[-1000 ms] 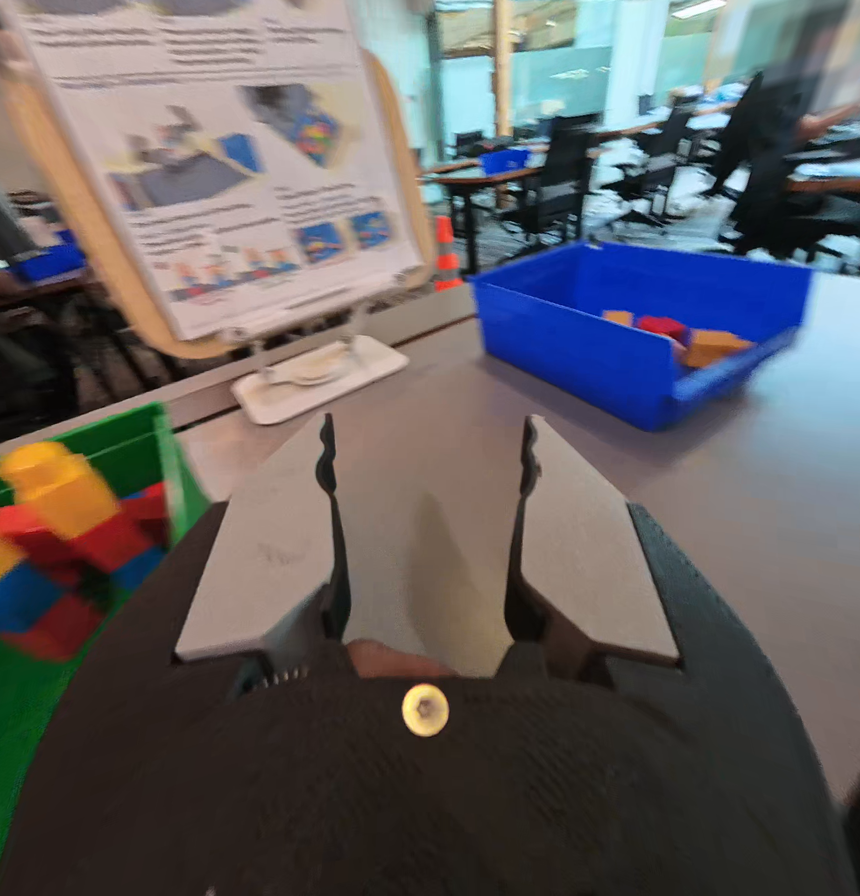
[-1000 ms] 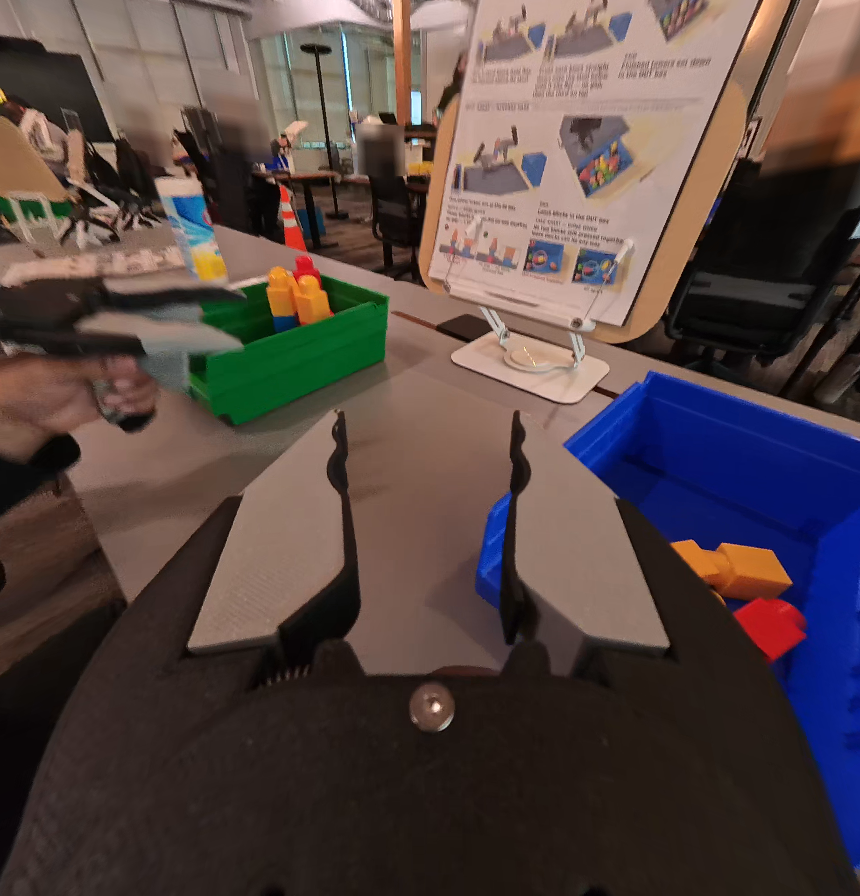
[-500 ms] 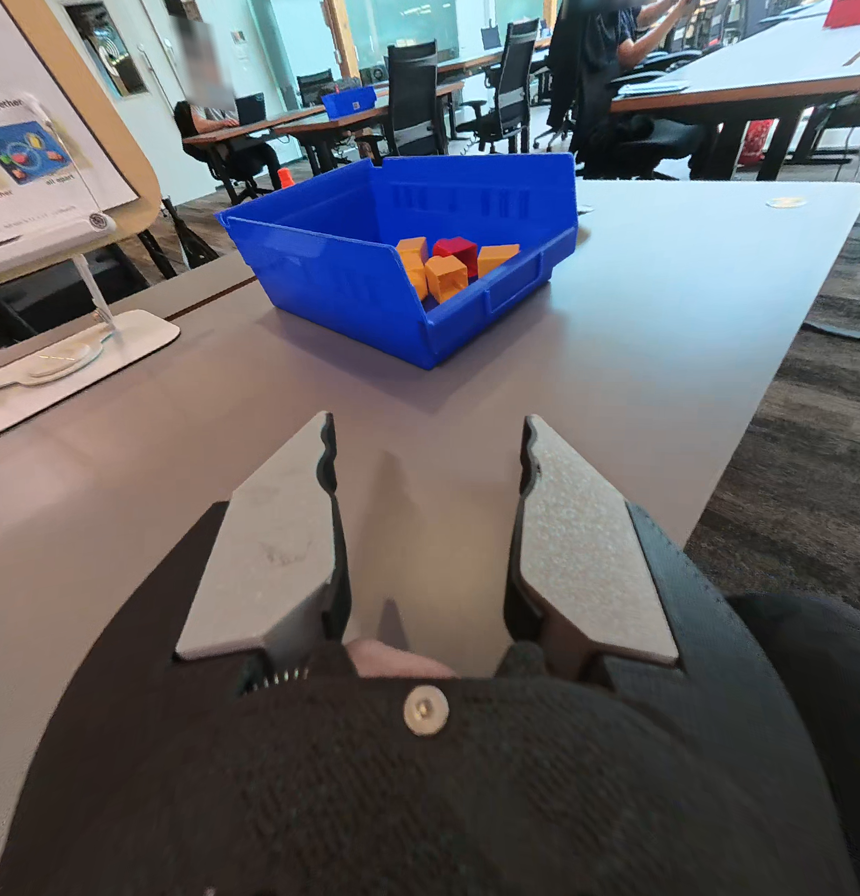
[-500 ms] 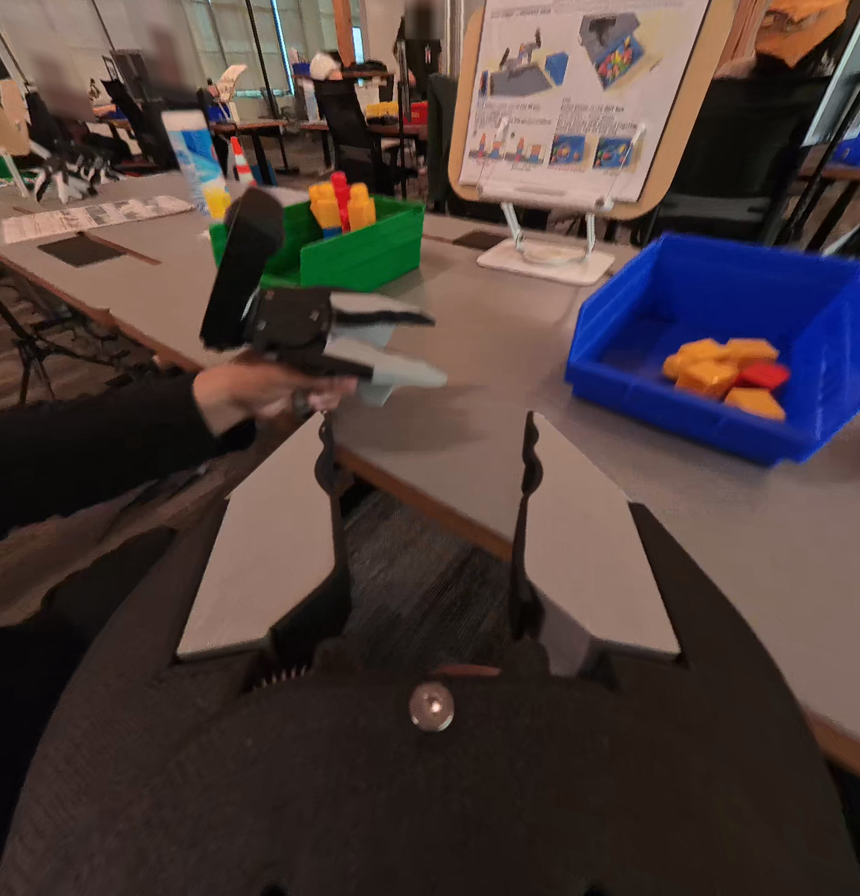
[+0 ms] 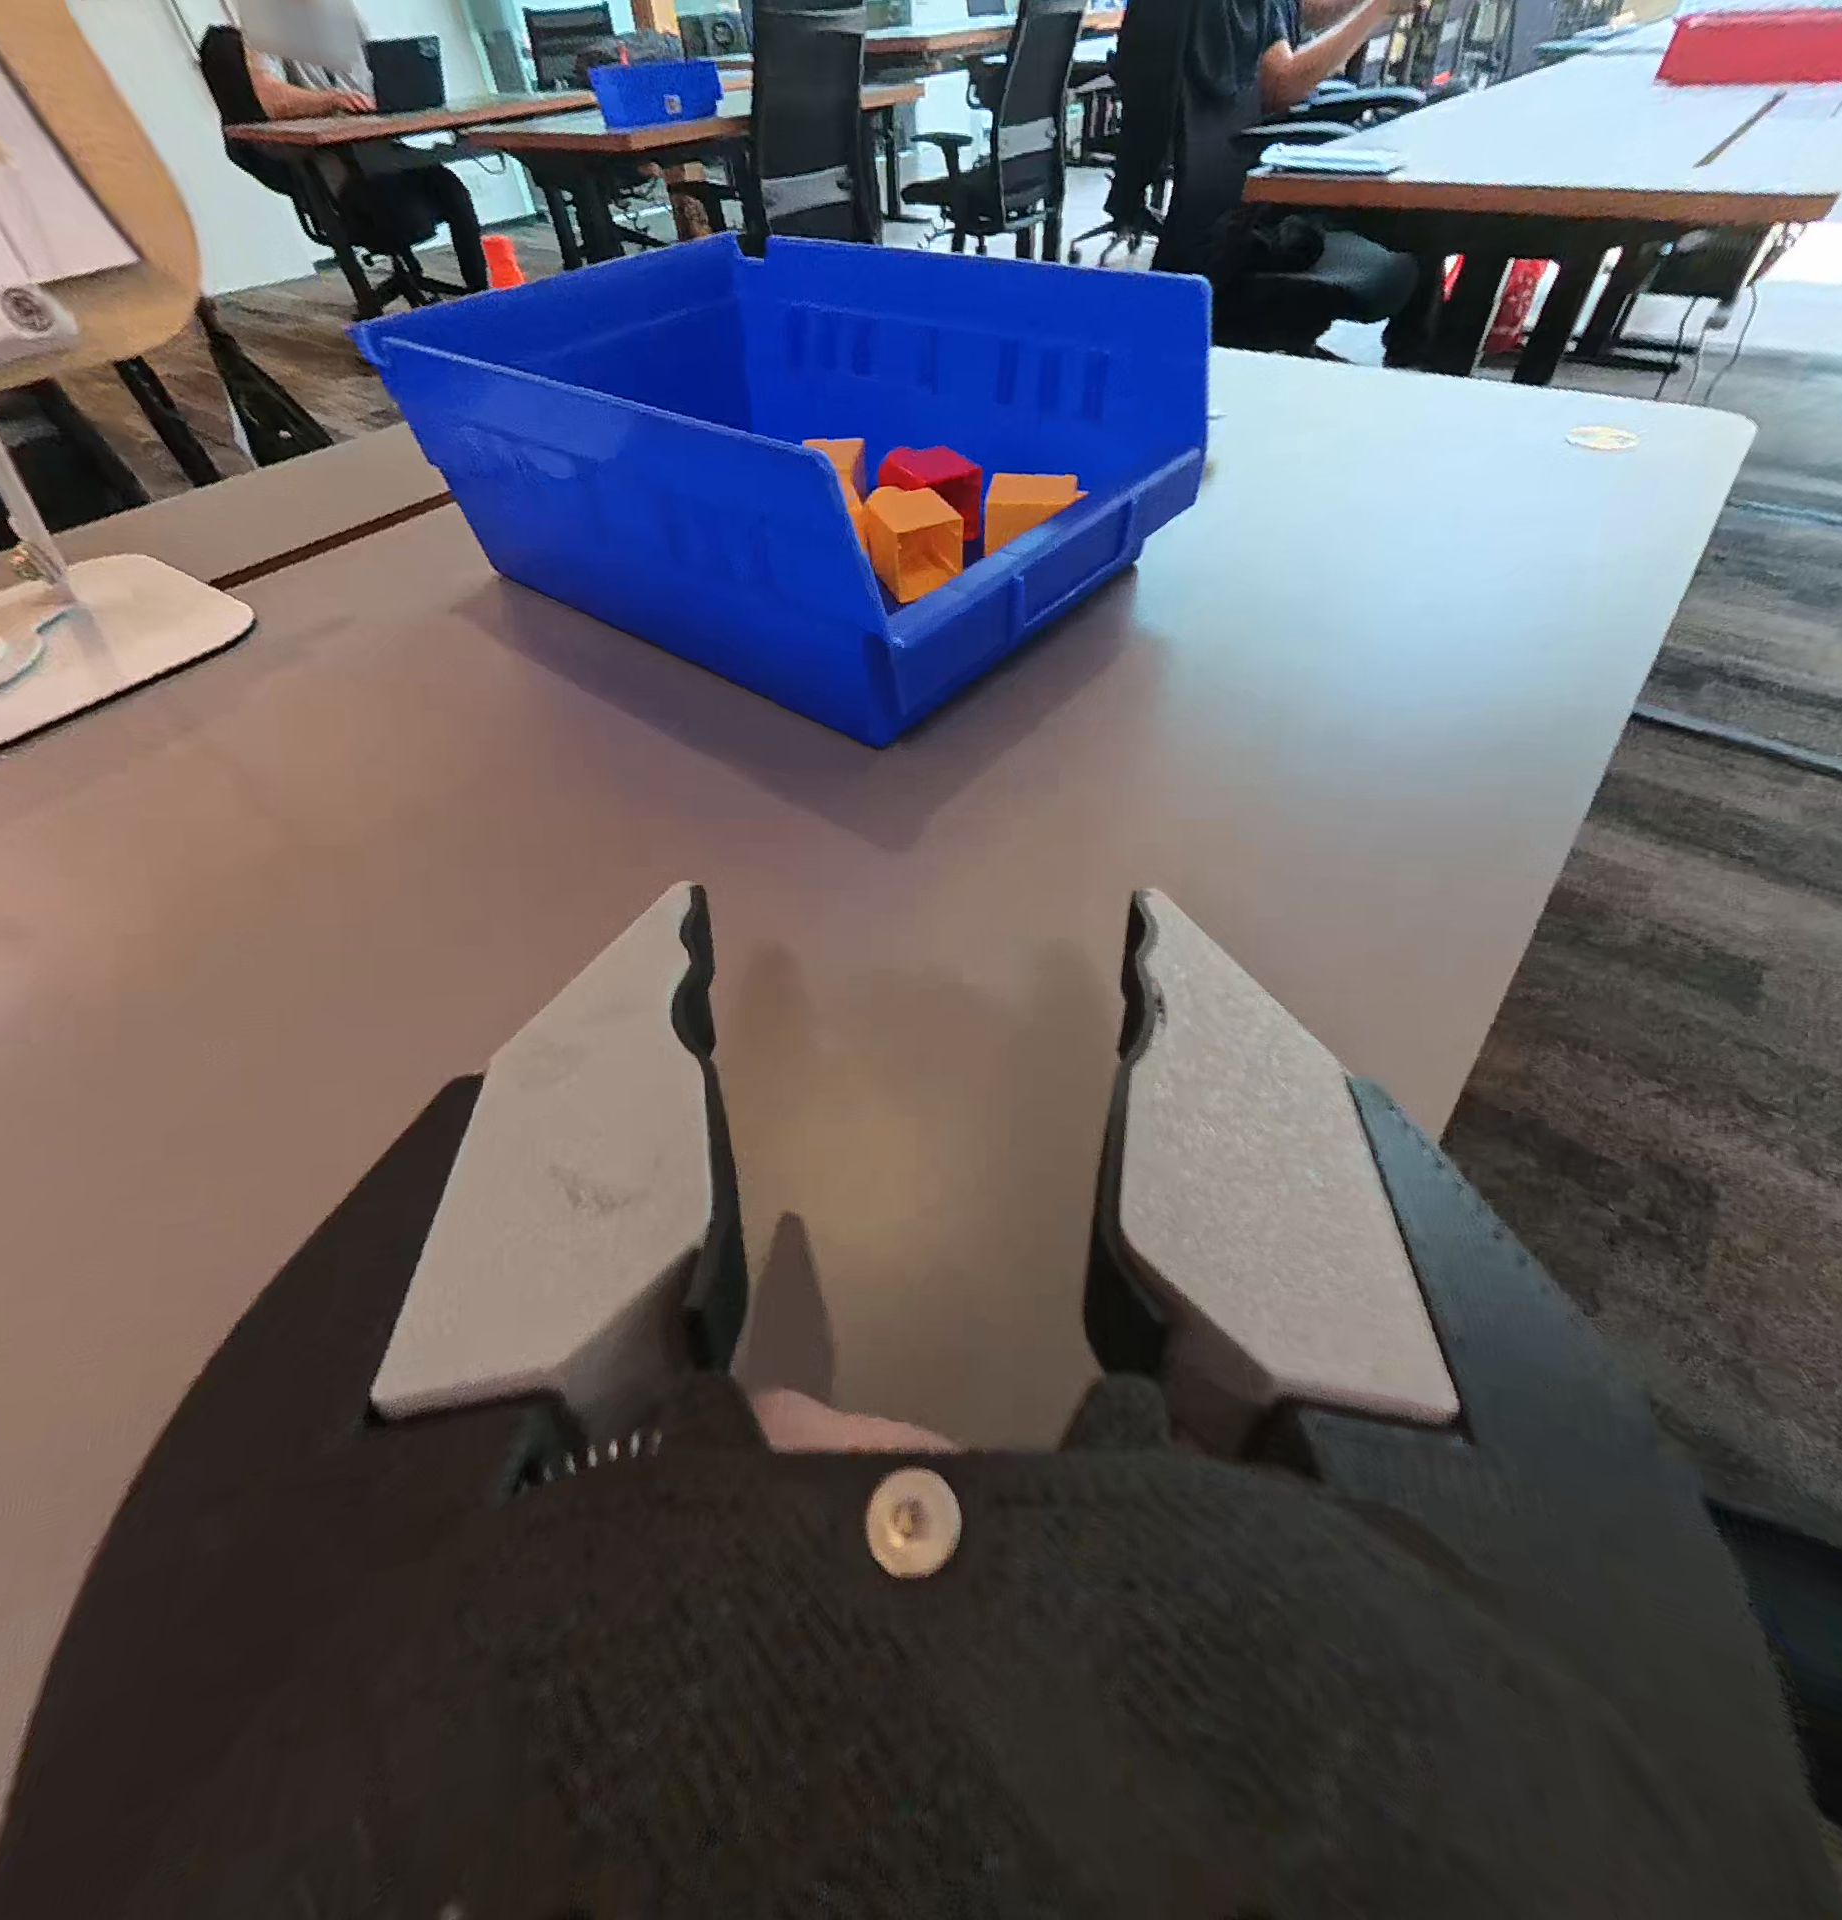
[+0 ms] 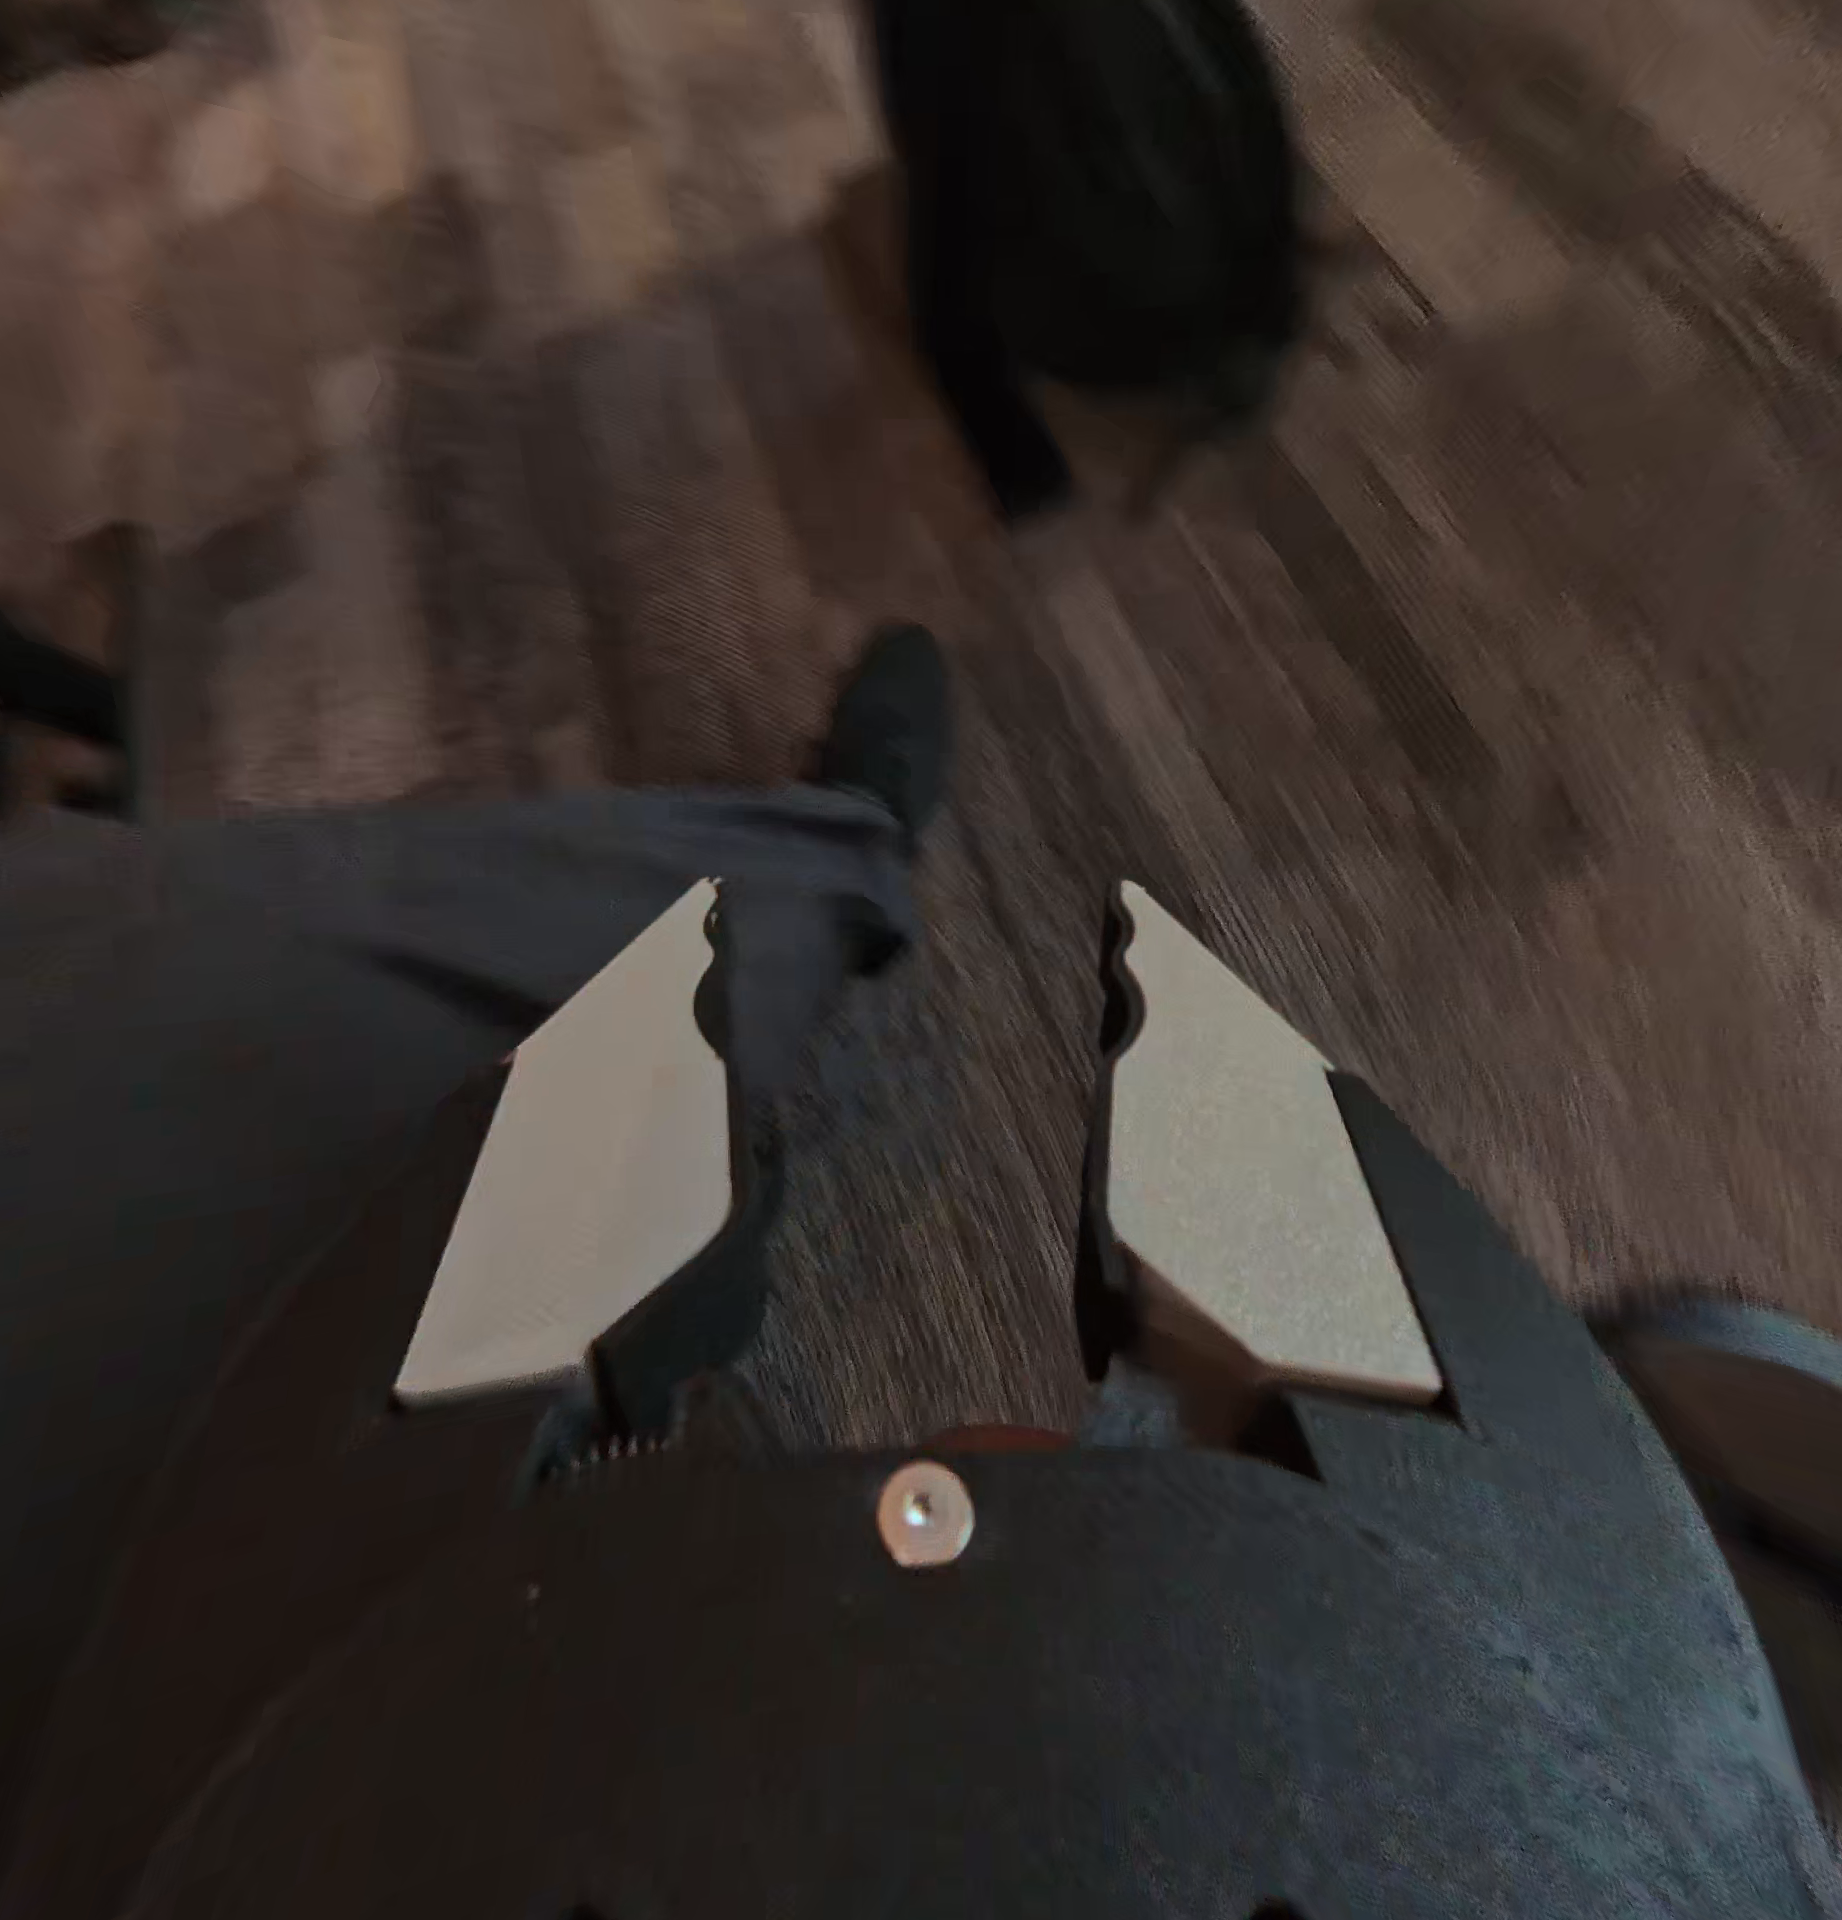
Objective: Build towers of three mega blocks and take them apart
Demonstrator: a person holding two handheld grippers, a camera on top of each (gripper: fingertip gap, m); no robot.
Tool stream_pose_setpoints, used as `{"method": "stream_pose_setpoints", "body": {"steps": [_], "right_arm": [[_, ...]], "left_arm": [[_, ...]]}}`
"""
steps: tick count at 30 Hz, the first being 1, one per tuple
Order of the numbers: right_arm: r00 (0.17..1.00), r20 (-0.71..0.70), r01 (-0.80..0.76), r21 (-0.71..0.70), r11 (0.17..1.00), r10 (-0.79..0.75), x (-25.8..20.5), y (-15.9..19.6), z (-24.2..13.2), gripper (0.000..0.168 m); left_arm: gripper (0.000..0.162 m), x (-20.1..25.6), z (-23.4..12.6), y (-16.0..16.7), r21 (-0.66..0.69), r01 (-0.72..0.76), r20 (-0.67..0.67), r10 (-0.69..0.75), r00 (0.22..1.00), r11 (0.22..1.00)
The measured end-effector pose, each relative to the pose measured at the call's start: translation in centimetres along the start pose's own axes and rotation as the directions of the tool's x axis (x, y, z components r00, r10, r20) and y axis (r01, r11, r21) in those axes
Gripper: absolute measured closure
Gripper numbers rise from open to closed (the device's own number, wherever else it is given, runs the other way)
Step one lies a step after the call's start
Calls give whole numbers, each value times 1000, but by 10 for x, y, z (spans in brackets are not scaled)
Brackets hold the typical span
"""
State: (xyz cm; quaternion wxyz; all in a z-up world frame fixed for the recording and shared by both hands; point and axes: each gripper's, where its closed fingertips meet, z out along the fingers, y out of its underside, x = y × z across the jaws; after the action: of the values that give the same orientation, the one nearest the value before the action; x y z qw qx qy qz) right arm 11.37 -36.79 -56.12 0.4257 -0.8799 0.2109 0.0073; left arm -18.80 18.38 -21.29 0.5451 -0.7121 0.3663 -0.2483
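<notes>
In the left wrist view a blue bin (image 5: 688,520) stands on the grey table (image 5: 377,831) ahead of me. It holds several orange blocks (image 5: 912,540) and a red block (image 5: 938,478). My left gripper (image 5: 912,935) is open and empty, low over the table, well short of the bin. My right gripper (image 6: 912,914) is open and empty. It points down at the carpeted floor (image 6: 1312,727), off the table, in a blurred view. No blocks or bins show in the right wrist view.
A white stand base (image 5: 86,644) of a wooden instruction board (image 5: 86,177) is at the far left. The table's right edge (image 5: 1623,779) drops to the floor. A person's trouser leg (image 6: 325,935) and dark shoe (image 6: 891,717) lie below the right gripper. Office desks and chairs stand behind. One gripper's finger ends stand about 70 cm off the other's.
The right gripper has swung down from facing the table and bins to facing the floor. The left gripper has moved slightly closer to the blue bin. Both stay open.
</notes>
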Motion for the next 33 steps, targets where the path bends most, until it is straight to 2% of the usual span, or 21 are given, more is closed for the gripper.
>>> {"method": "stream_pose_setpoints", "body": {"steps": [1,3,6,9,12,16,21,25,27,30,33], "right_arm": [[995,-74,-75,-35,997,73,34,44,-6,100],[959,-195,-232,-124,965,206,87,142,-21,102],[885,-318,-426,-262,866,339,130,289,-39,103],[885,-357,-440,-437,784,298,140,411,-50,107],[915,-347,-378,-565,733,204,137,490,-57,107],[941,-328,-294,-665,687,85,135,545,-56,106],[955,-293,-206,-758,619,-40,141,576,-36,112],[959,-284,-227,-781,582,-7,143,593,-19,114],[955,-296,-250,-809,533,-2,146,607,-18,121],[947,-320,-280,-837,470,-6,153,623,-16,133],[930,-361,-356,-830,430,72,153,620,-12,134]], "left_arm": [[84,3,1,1,-7,-25,-1,25,1000,1000],[84,6,1,1,-10,-64,5,64,998,998],[86,6,-2,-2,20,-72,13,72,997,997],[91,6,-5,-5,46,-56,6,55,998,997],[98,12,-7,-11,93,-100,11,99,995,991],[97,24,1,-16,110,-133,-2,134,991,985],[98,32,20,-10,43,-197,-16,197,980,980],[103,24,16,-16,83,-150,14,150,989,985],[103,20,15,-17,89,-126,27,124,992,988],[102,20,20,-12,44,-155,47,153,987,987],[102,21,23,-9,14,-172,49,172,984,985]]}}
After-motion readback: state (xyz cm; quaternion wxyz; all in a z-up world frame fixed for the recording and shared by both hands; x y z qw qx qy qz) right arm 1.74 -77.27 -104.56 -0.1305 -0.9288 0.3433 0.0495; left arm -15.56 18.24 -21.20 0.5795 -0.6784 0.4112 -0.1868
